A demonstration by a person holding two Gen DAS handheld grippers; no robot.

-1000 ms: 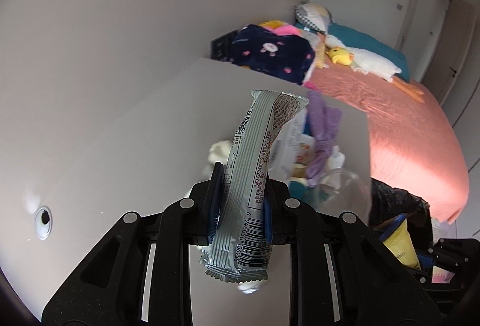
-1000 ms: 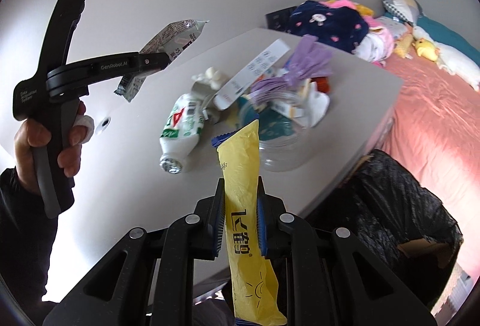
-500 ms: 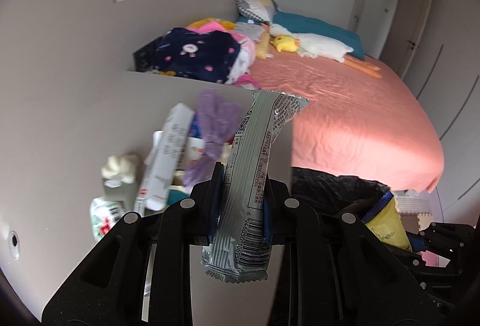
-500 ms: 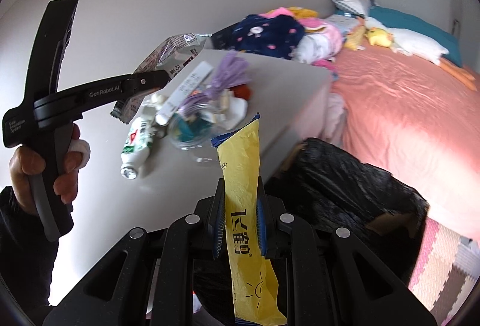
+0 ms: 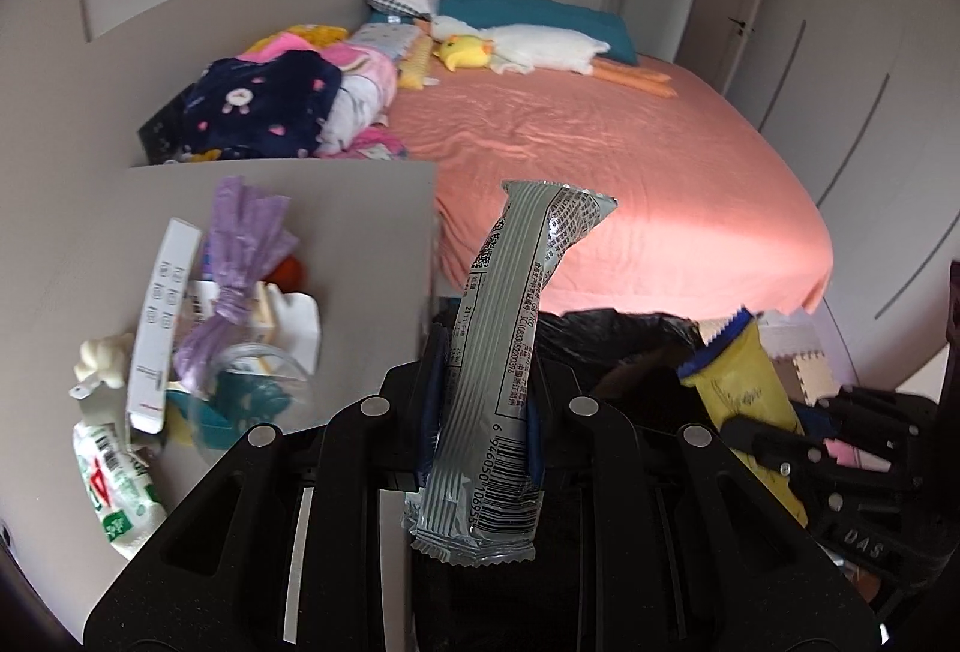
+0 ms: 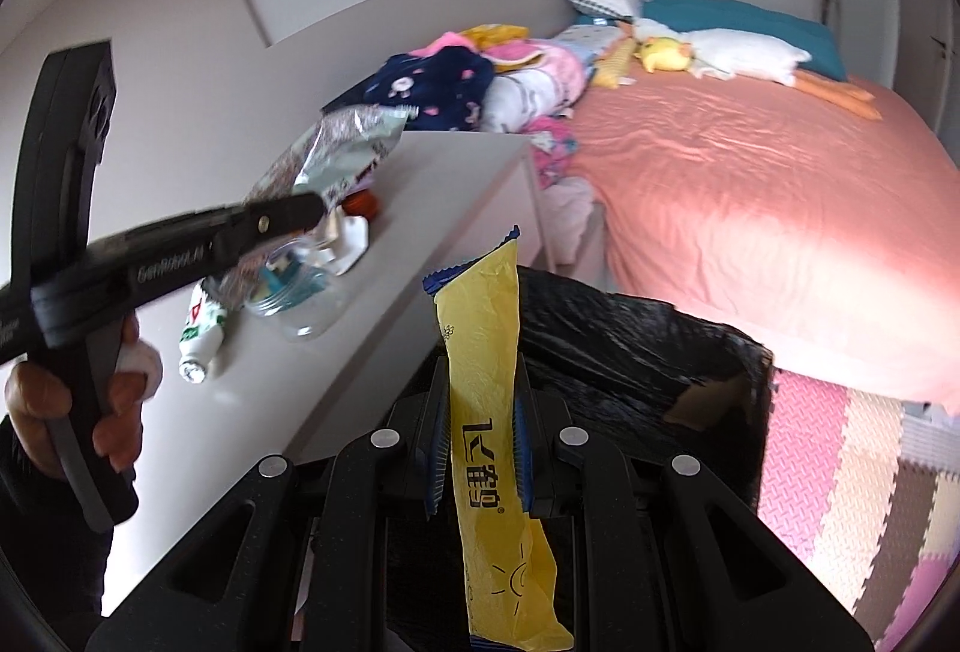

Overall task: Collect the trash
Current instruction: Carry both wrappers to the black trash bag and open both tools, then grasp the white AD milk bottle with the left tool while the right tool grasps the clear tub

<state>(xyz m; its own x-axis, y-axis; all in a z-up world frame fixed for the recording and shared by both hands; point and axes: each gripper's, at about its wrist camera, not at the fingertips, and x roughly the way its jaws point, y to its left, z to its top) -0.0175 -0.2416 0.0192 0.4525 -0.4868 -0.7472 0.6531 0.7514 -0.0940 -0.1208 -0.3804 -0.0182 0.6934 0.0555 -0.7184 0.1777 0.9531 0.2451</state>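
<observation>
My left gripper (image 5: 483, 406) is shut on a silver snack wrapper (image 5: 510, 328) that stands upright between its blue pads. Clamped in my right gripper (image 6: 480, 442) is a yellow wrapper (image 6: 486, 412) with a blue top edge. Both grippers hang near the table's right edge, beside a bin lined with a black bag (image 6: 630, 334), also seen as the black bag (image 5: 606, 340) in the left wrist view. In the right wrist view the left gripper (image 6: 312, 208) shows at the left with the silver wrapper (image 6: 342, 142), held by a hand (image 6: 36, 400). The yellow wrapper (image 5: 738, 388) appears at the right of the left wrist view.
The grey table (image 5: 354, 232) carries a pile of trash: a purple bag (image 5: 240, 256), a white box (image 5: 162, 322), a clear jar (image 6: 300, 292), a green and white bottle (image 5: 114, 484). Behind lies a bed with a pink sheet (image 5: 600, 160), clothes and soft toys. Foam floor mats (image 6: 852, 472) are right of the bin.
Both grippers swung to the right, away from the table's pile and toward the black bin. The wrappers stay clamped in both. The bed and bin now fill more of each view.
</observation>
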